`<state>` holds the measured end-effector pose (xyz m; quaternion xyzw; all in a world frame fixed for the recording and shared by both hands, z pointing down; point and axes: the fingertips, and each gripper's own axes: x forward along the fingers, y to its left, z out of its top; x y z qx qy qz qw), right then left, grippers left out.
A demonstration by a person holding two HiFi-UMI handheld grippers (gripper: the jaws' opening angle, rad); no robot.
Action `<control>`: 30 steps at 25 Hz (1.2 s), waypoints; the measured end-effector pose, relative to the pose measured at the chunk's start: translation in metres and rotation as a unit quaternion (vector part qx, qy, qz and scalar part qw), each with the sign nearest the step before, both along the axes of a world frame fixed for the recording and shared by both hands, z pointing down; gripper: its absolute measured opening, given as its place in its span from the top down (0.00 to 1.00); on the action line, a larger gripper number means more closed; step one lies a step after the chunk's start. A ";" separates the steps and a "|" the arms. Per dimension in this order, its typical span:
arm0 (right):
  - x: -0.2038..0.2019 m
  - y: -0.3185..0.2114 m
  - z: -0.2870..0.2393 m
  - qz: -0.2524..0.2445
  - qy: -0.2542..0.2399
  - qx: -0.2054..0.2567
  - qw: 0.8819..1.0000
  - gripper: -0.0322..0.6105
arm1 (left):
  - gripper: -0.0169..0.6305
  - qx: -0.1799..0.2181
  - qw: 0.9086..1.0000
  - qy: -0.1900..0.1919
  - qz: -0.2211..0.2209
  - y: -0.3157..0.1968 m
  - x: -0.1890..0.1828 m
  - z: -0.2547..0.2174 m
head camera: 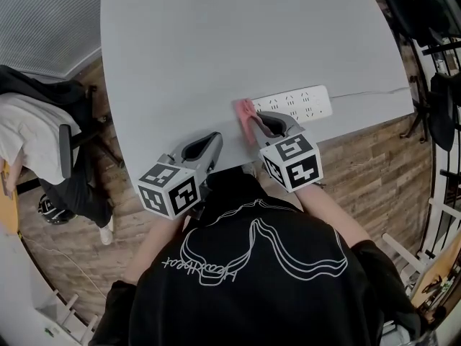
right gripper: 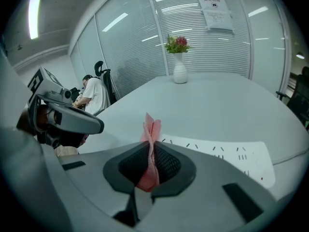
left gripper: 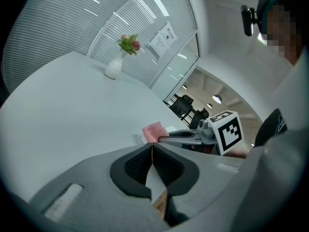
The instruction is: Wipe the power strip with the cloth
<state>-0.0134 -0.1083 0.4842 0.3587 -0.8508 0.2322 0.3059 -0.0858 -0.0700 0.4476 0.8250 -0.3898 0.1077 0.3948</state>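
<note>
Fingers of the right gripper [head camera: 253, 123] pinch a crumpled pink cloth [head camera: 245, 112]. A white power strip [head camera: 297, 103] runs rightward from their tips on the smooth grey table [head camera: 216, 42].

In the left gripper view, the left gripper [left gripper: 152, 151] has its 2 ribbed pads [left gripper: 137, 164] pressed together, bare.

In the right gripper view, the cloth [right gripper: 151, 134] is clamped and the slotted strip [right gripper: 231, 153] lies just beyond.
</note>
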 end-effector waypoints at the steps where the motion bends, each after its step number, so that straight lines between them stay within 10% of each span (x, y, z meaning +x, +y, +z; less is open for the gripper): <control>1: 0.000 0.000 0.001 0.000 0.002 0.001 1.000 0.89 | 0.95 0.000 1.000 0.000 0.000 0.000 0.000 0.001; 30: 0.102 -0.023 0.002 0.077 0.034 0.019 0.996 0.89 | 0.95 0.006 1.000 0.006 0.005 0.002 0.034 -0.002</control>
